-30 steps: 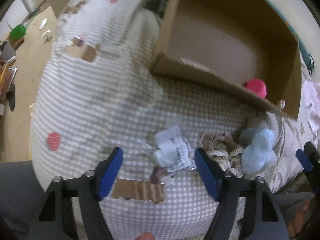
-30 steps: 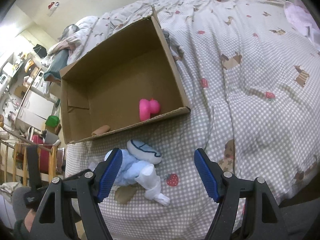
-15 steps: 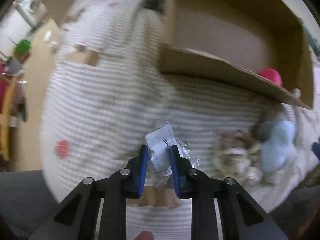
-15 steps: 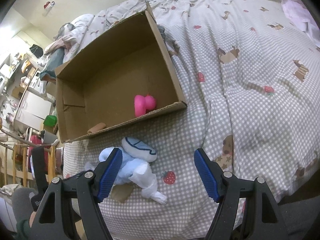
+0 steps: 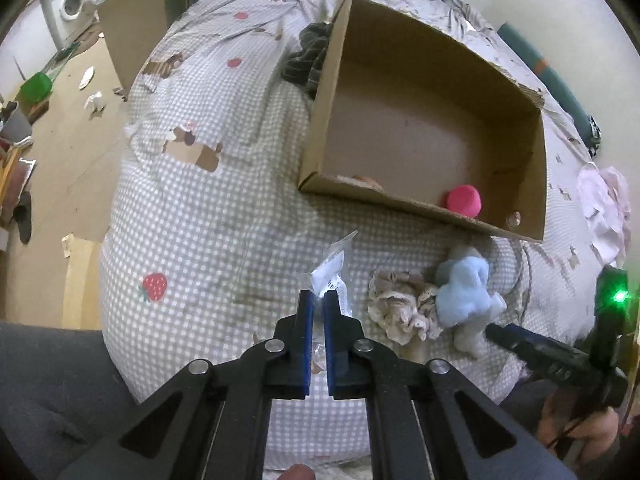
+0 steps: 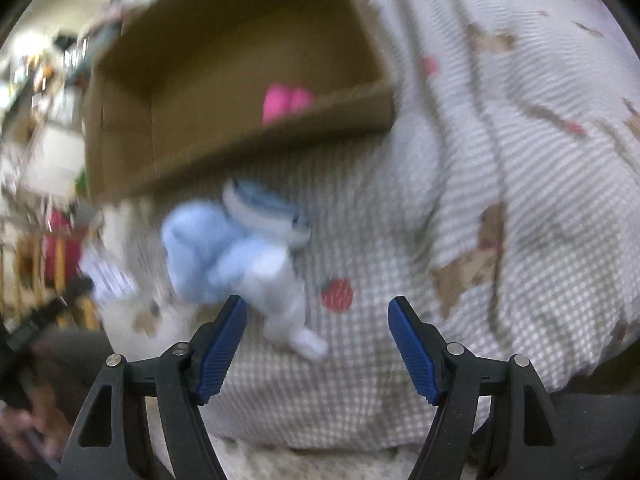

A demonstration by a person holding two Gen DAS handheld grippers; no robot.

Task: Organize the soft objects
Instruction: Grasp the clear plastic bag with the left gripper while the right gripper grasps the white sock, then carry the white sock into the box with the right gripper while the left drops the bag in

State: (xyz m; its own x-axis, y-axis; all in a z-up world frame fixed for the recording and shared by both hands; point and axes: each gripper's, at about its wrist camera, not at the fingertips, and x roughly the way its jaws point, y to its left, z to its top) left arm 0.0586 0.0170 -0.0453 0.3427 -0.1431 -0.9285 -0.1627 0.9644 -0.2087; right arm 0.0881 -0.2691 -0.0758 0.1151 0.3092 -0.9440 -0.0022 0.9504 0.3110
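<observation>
My left gripper (image 5: 318, 304) is shut on a clear plastic packet with a white label (image 5: 332, 272) and holds it above the checked bed cover. An open cardboard box (image 5: 420, 128) lies ahead with a pink soft toy (image 5: 464, 200) in its near right corner. A beige lacy fabric bundle (image 5: 400, 304) and a light blue plush toy (image 5: 464, 292) lie on the bed right of the packet. My right gripper (image 6: 316, 320) is open just in front of the blue plush (image 6: 232, 252), whose white leg reaches between the fingers. The box (image 6: 224, 80) and pink toy (image 6: 286, 102) show blurred behind.
The checked bed cover (image 5: 192, 220) drops off at left to a wooden floor (image 5: 72, 128) with clutter and a washing machine (image 5: 68, 0). A dark garment (image 5: 308, 56) lies behind the box. Pink cloth (image 5: 608, 204) sits at far right.
My left gripper closed on the packet and lifted it off the bed. My right gripper moved down and closer to the blue plush, staying open.
</observation>
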